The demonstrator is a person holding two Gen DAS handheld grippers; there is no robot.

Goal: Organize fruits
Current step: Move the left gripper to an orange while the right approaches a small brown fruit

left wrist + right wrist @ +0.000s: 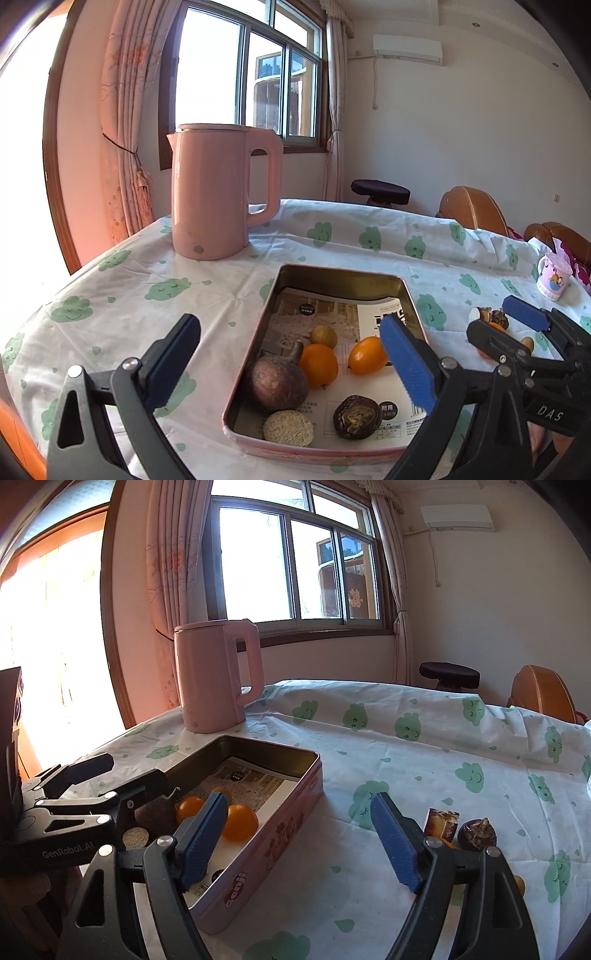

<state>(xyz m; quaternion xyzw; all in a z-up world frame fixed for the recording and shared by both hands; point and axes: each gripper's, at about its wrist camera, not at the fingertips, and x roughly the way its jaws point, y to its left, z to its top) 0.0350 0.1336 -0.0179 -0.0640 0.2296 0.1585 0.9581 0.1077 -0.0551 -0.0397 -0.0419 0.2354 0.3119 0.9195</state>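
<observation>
Nearest the lens, the left hand-held gripper (pixel 291 363) stands released, its blue pads wide apart with nothing between them, hovering over the near end of the pink tin (pixel 255 343) on the bench (pixel 122 295). Going left to right inside the tin: a big brown round fruit with a stem (pixel 279 382), a pale rough-cut half (pixel 288 428) by the near wall, an orange (pixel 319 363) with a small yellowish fruit (pixel 324 335) behind it, a dark wrinkled fruit (pixel 357 416), and a second orange fruit (pixel 367 355). All 6 lie on printed paper lining the bottom.

Further right, the right hand-held gripper (pixel 299 840) is also released and empty, above bare cloth between the tin and the fruits not yet sorted: a small printed packet (pixel 442 823), a dark knobbly fruit (pixel 477 833) and an orange sliver (pixel 445 842) partly hidden behind the jaw.

The loose pieces look light and small. The dark fruit seems hard and round, so it may roll; pinching it across its middle looks safest. The oranges are smooth and softer, wanting a gentle squeeze.
</observation>
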